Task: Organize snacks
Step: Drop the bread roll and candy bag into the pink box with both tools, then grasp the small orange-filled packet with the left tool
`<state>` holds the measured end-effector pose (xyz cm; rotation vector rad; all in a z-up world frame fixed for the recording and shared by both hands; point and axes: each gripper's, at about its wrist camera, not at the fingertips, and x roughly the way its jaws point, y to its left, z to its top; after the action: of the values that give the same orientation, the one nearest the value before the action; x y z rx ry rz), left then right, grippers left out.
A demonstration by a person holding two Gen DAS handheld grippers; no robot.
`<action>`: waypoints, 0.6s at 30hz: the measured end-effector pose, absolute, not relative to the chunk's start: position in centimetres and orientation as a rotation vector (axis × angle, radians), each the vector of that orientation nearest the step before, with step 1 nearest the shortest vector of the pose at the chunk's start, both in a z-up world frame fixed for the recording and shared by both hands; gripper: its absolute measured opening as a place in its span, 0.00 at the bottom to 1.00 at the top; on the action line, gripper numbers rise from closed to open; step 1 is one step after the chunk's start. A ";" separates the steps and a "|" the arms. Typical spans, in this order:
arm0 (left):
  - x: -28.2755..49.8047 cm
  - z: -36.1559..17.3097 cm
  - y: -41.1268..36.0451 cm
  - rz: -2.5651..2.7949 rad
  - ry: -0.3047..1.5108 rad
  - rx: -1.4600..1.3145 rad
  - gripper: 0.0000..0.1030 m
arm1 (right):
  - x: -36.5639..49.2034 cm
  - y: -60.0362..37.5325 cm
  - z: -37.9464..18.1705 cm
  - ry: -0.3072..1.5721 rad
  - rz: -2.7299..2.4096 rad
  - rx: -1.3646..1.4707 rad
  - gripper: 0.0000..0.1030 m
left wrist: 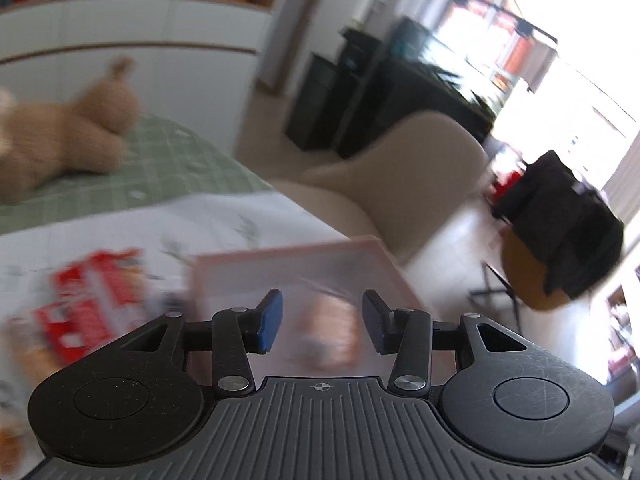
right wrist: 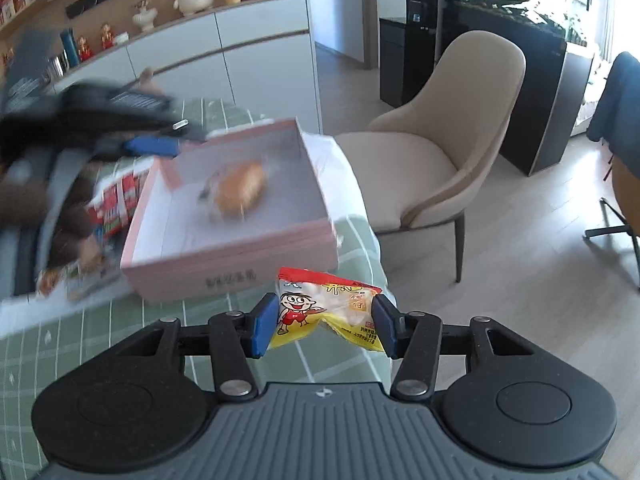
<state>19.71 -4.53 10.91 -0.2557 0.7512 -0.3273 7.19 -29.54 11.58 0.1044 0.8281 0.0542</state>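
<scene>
Pink box [right wrist: 224,256]: holds one wrapped bun [right wrist: 240,192], apparently.
Right gripper [right wrist: 326,322]: clenched on yellow snack packet [right wrist: 320,308], near box.
Left gripper [left wrist: 322,322]: released, empty.

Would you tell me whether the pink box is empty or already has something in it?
Not empty: the open pink box holds one wrapped bun on its white floor.
</scene>
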 end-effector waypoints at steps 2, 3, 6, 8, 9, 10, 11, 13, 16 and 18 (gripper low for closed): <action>18.2 11.4 -1.8 -0.243 0.706 -0.255 0.47 | 9.0 -29.0 12.6 0.783 0.084 0.105 0.49; 17.6 11.5 -0.2 -0.188 0.689 -0.257 0.47 | 9.8 -28.6 13.1 0.763 0.097 0.104 0.49; 16.1 11.5 4.7 -0.011 0.688 -0.283 0.47 | 13.7 -26.9 14.6 0.690 0.164 0.116 0.51; 15.7 10.6 8.2 0.090 0.722 -0.312 0.47 | 16.1 -25.8 14.7 0.701 0.171 0.117 0.68; 15.5 10.0 9.7 0.125 0.747 -0.330 0.47 | 17.1 -25.0 14.5 0.712 0.160 0.115 0.77; 15.3 9.4 11.2 0.150 0.781 -0.343 0.47 | 17.3 -24.5 14.3 0.715 0.157 0.114 0.77; 15.3 8.5 12.2 0.158 0.816 -0.340 0.47 | 17.2 -23.9 13.9 0.727 0.158 0.115 0.77; 14.9 7.1 13.0 0.130 0.872 -0.301 0.47 | 16.2 -23.4 13.1 0.748 0.178 0.136 0.77; 14.3 4.8 12.5 0.065 0.946 -0.179 0.47 | 13.7 -22.5 11.4 0.812 0.203 0.126 0.77; 13.5 3.4 11.7 0.036 0.987 -0.117 0.47 | 12.1 -22.2 10.4 0.844 0.184 0.102 0.77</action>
<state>13.48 11.74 3.43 -0.1169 0.9871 0.0357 12.06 -22.16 10.35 0.1017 0.8442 0.1845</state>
